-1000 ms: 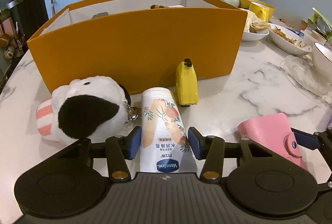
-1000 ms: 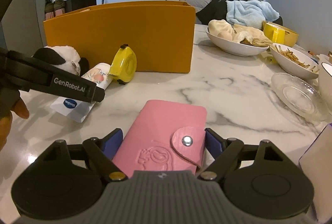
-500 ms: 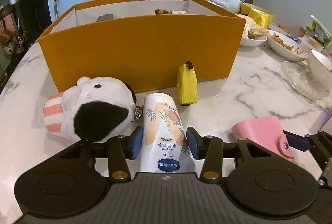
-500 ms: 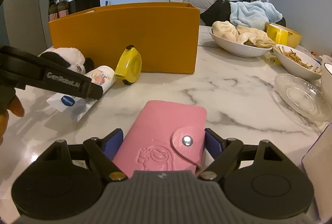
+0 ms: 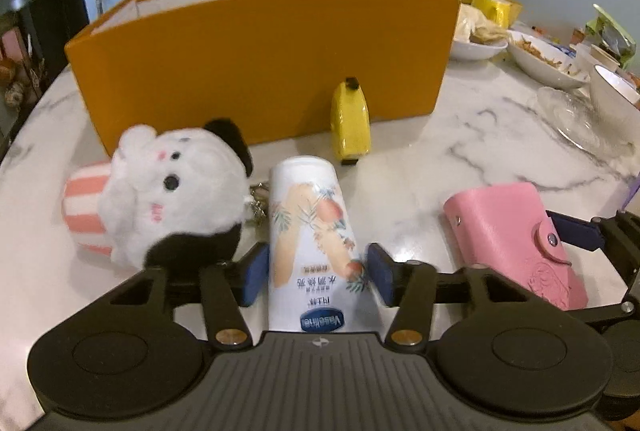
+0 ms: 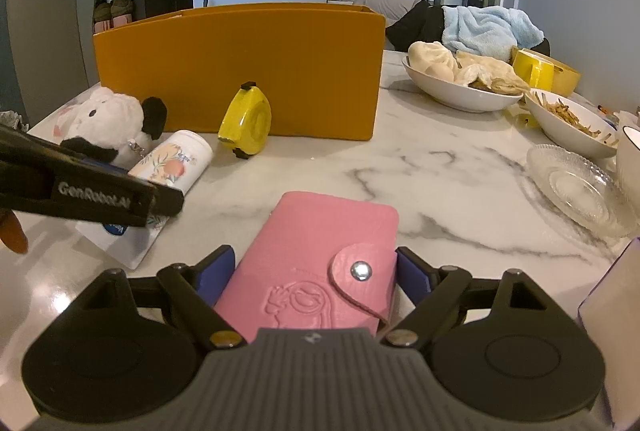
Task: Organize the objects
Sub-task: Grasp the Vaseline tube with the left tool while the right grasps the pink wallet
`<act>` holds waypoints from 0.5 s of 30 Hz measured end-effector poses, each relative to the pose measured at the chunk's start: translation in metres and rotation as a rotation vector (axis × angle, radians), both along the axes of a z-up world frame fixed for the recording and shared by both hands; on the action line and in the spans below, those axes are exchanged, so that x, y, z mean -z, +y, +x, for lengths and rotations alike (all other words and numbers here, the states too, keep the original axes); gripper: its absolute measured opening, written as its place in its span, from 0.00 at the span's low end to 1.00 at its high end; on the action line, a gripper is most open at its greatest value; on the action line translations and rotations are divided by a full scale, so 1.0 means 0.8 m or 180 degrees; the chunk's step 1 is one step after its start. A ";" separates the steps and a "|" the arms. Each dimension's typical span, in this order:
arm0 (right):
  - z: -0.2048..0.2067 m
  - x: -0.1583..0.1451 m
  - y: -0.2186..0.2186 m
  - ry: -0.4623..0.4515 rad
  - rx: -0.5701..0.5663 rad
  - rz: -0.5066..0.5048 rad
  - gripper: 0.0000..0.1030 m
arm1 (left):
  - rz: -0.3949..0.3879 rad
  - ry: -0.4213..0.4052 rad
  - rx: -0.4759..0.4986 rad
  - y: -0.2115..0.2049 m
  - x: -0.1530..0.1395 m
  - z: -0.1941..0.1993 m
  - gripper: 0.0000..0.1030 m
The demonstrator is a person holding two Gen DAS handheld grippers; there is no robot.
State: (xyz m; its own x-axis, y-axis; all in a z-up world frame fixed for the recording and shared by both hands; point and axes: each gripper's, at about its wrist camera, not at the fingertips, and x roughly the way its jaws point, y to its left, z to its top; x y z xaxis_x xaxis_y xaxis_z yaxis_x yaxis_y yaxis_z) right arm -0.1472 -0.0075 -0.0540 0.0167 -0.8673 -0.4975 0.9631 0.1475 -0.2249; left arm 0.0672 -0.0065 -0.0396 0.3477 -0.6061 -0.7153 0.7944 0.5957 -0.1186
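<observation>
A white Vaseline tube [image 5: 308, 231] lies on the marble table [image 5: 460, 151], cap toward the orange box [image 5: 260, 63]. My left gripper [image 5: 318, 273] straddles its lower half; the jaws are opening and slim gaps show beside both pads. A panda plush [image 5: 172, 191] lies just left of the tube, and a yellow tape measure [image 5: 350, 119] stands against the box. A pink wallet [image 6: 320, 259] lies flat between the pads of my right gripper [image 6: 316, 271], which touch both its long edges. One left finger [image 6: 100, 197] crosses the right wrist view over the tube [image 6: 176, 163].
Right of the box stand a bowl of buns [image 6: 460, 83], a bowl of fried strips [image 6: 568, 119], a glass saucer [image 6: 576, 183] and a yellow mug [image 6: 544, 71]. A pale purple-edged box [image 6: 612, 295] sits close by my right gripper. A person's fingertip [image 6: 12, 235] shows at far left.
The left jaws have spread off the tube's sides. The panda plush has rolled so that its face shows. The right gripper and the wallet have stayed where they were.
</observation>
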 end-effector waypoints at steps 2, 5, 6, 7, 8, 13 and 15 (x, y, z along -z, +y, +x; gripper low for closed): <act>-0.002 0.000 0.000 -0.0019 0.0012 0.0003 0.85 | -0.0034 -0.0057 0.0018 0.000 0.002 -0.005 0.67; -0.005 0.000 0.002 -0.0043 0.0051 0.0005 0.86 | -0.0078 -0.0078 0.0044 0.001 0.001 -0.008 0.61; -0.007 0.001 0.003 -0.0048 0.0070 0.0001 0.87 | -0.0084 -0.0076 0.0044 0.001 0.002 -0.007 0.60; -0.008 0.001 0.005 -0.0051 0.0098 -0.0009 0.88 | -0.0097 -0.0069 0.0041 0.002 0.002 -0.007 0.60; -0.009 0.002 0.006 -0.0057 0.0115 -0.0017 0.91 | -0.0104 -0.0071 0.0040 0.003 0.002 -0.007 0.59; -0.012 0.004 0.010 -0.0068 0.0152 -0.0058 0.92 | -0.0165 -0.0038 0.0029 0.006 0.001 -0.008 0.57; -0.010 0.002 0.013 -0.0046 0.0088 -0.0092 0.81 | -0.0203 -0.0014 0.0013 0.008 0.000 -0.010 0.55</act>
State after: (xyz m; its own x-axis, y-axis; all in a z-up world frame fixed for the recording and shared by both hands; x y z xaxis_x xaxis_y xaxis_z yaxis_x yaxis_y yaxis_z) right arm -0.1556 0.0027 -0.0559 -0.0006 -0.8816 -0.4720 0.9700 0.1144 -0.2147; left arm 0.0590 0.0000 -0.0399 0.3480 -0.6519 -0.6737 0.7975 0.5836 -0.1528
